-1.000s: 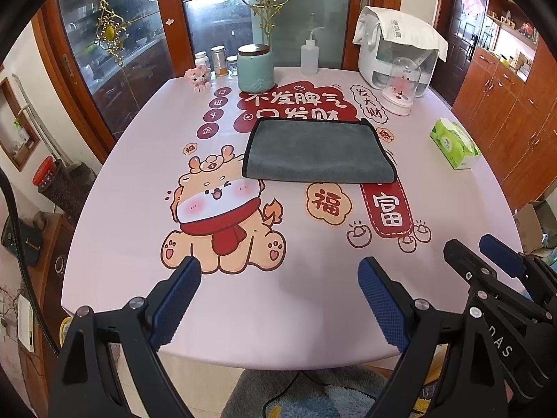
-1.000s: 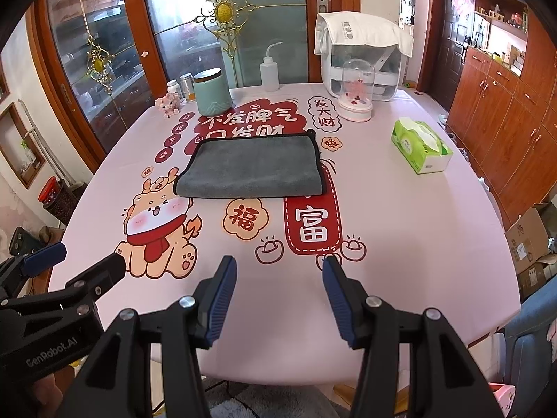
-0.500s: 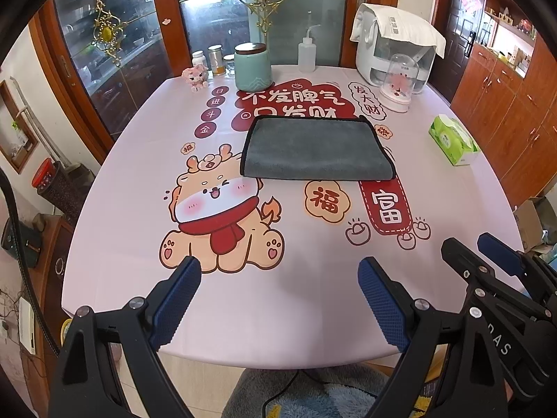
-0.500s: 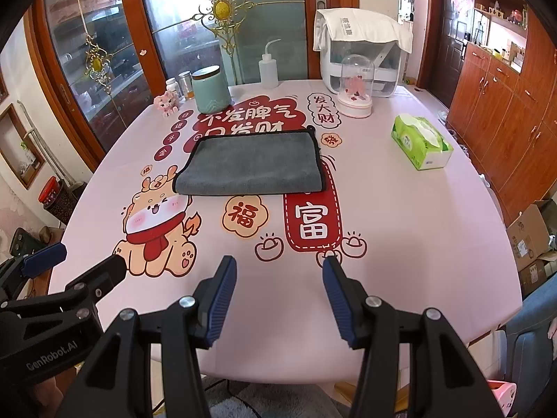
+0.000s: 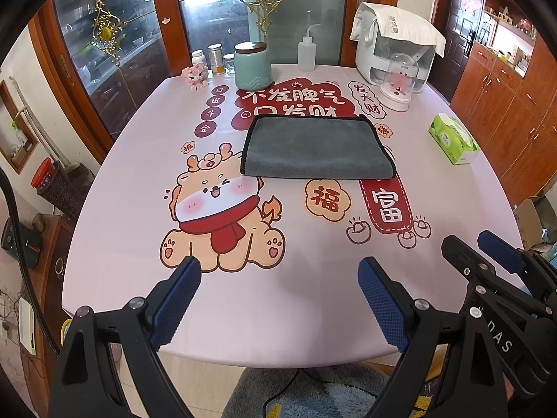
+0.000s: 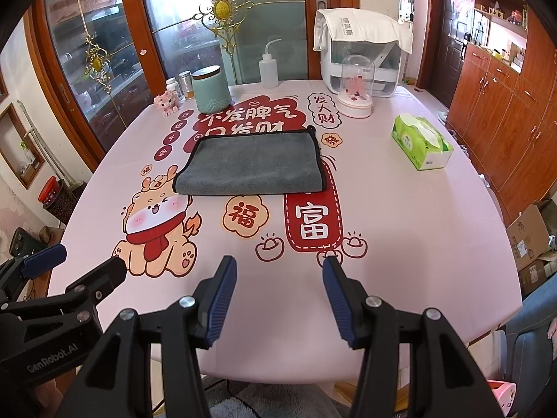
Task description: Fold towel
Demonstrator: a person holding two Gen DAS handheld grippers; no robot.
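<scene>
A grey towel with a black hem (image 5: 315,148) lies flat, folded into a rectangle, on the pink printed table (image 5: 296,296) toward the far middle. It also shows in the right wrist view (image 6: 252,165). My left gripper (image 5: 278,271) is open and empty, hovering over the table's near edge, well short of the towel. My right gripper (image 6: 280,268) is open and empty beside it, also at the near edge. The right gripper's fingers (image 5: 501,254) show at the right of the left wrist view; the left gripper's fingers (image 6: 45,256) show at the left of the right wrist view.
At the table's far edge stand a teal canister (image 5: 252,66), small jars (image 5: 214,59), a pink figurine (image 5: 195,76), a squeeze bottle (image 5: 306,54), a white appliance (image 5: 393,48) and a glass dome (image 5: 398,82). A green tissue box (image 6: 421,141) lies at the right. Wooden cabinets stand right.
Both grippers have drifted very slightly; the view of the table is almost the same. The towel has not moved and both grippers stay open.
</scene>
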